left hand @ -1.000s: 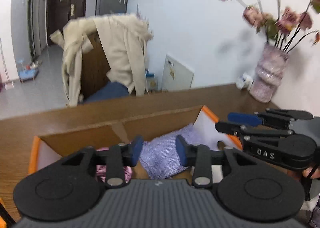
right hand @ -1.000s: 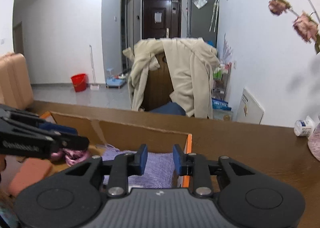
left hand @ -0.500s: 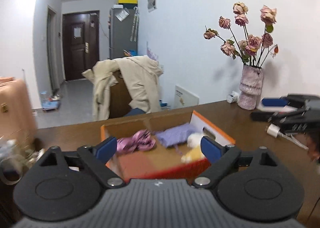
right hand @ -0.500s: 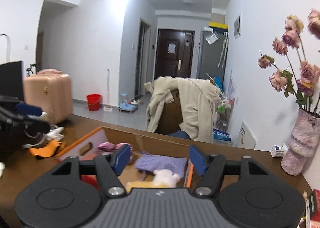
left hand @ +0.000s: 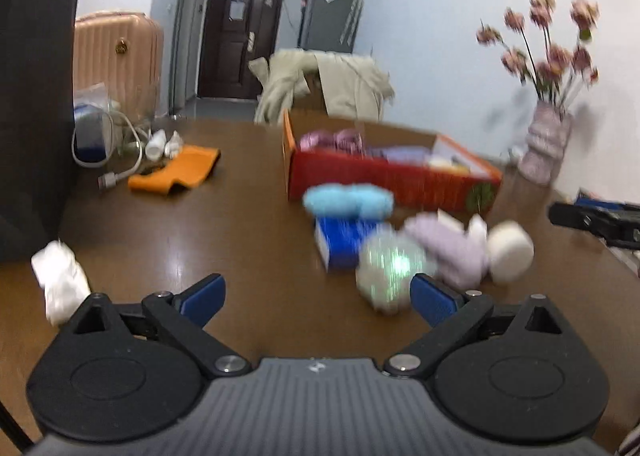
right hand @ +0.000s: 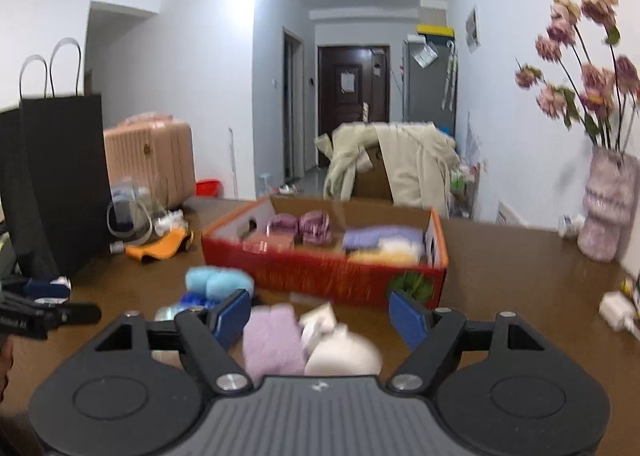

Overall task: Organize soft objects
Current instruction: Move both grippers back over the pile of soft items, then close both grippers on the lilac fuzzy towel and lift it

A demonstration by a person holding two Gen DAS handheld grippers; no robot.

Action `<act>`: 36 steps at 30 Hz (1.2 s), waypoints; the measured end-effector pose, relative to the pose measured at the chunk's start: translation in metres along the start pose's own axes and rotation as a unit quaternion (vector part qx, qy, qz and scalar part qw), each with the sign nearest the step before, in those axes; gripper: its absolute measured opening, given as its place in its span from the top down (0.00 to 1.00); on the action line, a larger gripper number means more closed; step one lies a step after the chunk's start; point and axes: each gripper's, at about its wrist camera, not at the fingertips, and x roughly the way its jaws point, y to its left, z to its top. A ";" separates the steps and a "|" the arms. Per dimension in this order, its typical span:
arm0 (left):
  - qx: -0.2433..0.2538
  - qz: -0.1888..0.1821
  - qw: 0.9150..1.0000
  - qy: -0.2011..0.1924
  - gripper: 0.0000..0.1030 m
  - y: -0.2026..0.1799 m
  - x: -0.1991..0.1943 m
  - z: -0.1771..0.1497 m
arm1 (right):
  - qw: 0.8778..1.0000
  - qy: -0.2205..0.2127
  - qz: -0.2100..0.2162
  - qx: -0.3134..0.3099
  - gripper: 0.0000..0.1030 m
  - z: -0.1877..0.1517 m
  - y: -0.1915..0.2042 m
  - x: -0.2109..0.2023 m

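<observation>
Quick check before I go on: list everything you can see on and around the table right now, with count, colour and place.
box: 1, red-orange cardboard, mid-table, holding pink, purple, yellow and white soft things
fluffy ball: 1, light blue, in front of box
packet: 1, blue, under the fluffy ball
glittery ball: 1, pale green-white, nearest left tongs
soft toy: 1, lilac, between right tongs' fingers, not gripped
roll: 1, cream, right of the toy
cloth: 1, orange, left of box
tissue: 1, white, near left edge
paper bag: 1, black, far left
vase: 1, pink, with flowers, right
suitcase: 1, pink, behind table
left tongs: open
right tongs: open
</observation>
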 end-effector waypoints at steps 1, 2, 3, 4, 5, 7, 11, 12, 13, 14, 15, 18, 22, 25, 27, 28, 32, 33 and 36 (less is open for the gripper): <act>0.005 0.001 1.000 0.001 0.02 0.000 -0.003 -0.003 | 1.000 0.006 0.002 0.006 0.26 -0.006 0.004 0.001; 0.004 0.001 1.000 0.001 0.02 0.000 -0.005 -0.006 | 1.000 0.014 0.007 0.011 0.26 -0.011 0.007 0.002; 0.002 -0.005 1.000 0.000 0.02 0.001 -0.008 -0.007 | 1.000 0.020 0.010 0.011 0.26 -0.015 0.010 0.002; 0.001 -0.008 1.000 0.000 0.02 0.003 -0.009 -0.008 | 1.000 0.024 0.009 0.011 0.26 -0.018 0.012 0.002; 0.001 -0.008 1.000 -0.001 0.02 0.003 -0.010 -0.009 | 1.000 0.026 0.007 0.011 0.26 -0.019 0.013 0.003; 0.003 -0.012 1.000 0.000 0.02 0.000 -0.008 -0.009 | 0.999 0.027 0.009 0.018 0.27 -0.022 0.017 0.001; -0.003 -0.029 1.000 0.009 0.03 -0.008 0.006 -0.006 | 0.998 0.042 0.038 0.008 0.38 -0.024 0.025 0.006; -0.003 -0.032 0.999 0.011 0.03 -0.010 0.009 -0.006 | 0.998 0.049 0.042 0.005 0.41 -0.026 0.027 0.011; 0.000 -0.034 0.999 0.016 0.03 -0.013 0.013 -0.006 | 0.998 0.055 0.044 0.003 0.42 -0.028 0.029 0.016; 0.001 -0.037 0.999 0.018 0.03 -0.015 0.017 -0.005 | 0.997 0.060 0.044 0.004 0.43 -0.029 0.031 0.021; 0.002 -0.040 0.999 0.022 0.04 -0.018 0.020 -0.005 | 0.997 0.068 0.043 0.005 0.45 -0.030 0.032 0.028; 0.005 -0.050 0.998 0.030 0.05 -0.021 0.029 -0.004 | 0.995 0.087 0.033 0.019 0.46 -0.030 0.031 0.051; 0.005 -0.049 0.998 0.046 0.05 -0.020 0.041 -0.005 | 0.995 0.091 0.014 0.028 0.46 -0.029 0.030 0.075; 0.006 -0.046 0.997 0.059 0.05 -0.020 0.047 -0.007 | 0.995 0.097 0.002 0.024 0.52 -0.027 0.030 0.089; 0.008 -0.045 0.997 0.067 0.06 -0.021 0.049 -0.009 | 0.994 0.106 0.014 0.019 0.59 -0.028 0.028 0.092; 0.010 -0.046 0.996 0.071 0.06 -0.021 0.049 -0.010 | 0.994 0.110 0.022 0.016 0.63 -0.029 0.026 0.090; 0.011 -0.060 0.994 0.088 0.07 -0.024 0.044 -0.017 | 0.991 0.120 0.065 0.003 0.69 -0.036 0.020 0.066; 0.005 -0.070 0.993 0.092 0.07 -0.024 0.042 -0.018 | 0.990 0.124 0.073 -0.005 0.69 -0.039 0.017 0.057; -0.028 -0.110 0.989 0.098 0.09 -0.028 0.038 -0.022 | 0.985 0.141 0.093 -0.018 0.69 -0.046 0.007 0.031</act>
